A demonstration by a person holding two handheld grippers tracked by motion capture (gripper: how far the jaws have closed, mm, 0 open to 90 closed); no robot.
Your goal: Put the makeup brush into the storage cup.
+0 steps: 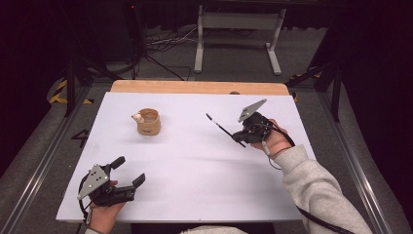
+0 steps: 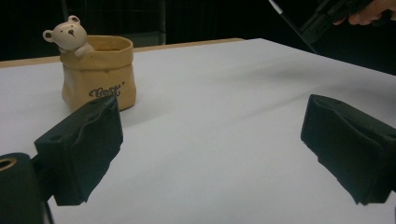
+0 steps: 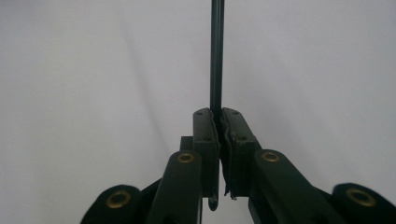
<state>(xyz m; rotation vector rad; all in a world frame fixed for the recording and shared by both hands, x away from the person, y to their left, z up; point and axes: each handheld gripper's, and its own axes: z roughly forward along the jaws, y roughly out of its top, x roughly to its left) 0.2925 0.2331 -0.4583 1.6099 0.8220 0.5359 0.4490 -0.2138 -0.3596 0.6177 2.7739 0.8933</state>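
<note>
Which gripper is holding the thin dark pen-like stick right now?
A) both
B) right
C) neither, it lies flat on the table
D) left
B: the right gripper has its jaws shut on the stick, which runs forward from between them, while the left gripper sits open with nothing between its jaws, facing the bear pot.

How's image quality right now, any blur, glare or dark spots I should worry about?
High view: white table evenly lit, surroundings dark, no glare. Left gripper view: bear pot fairly sharp, near fingers soft, background black. Right gripper view: thin black stick and fingers sharp against a blank white sheet, corners slightly dimmer.
</note>
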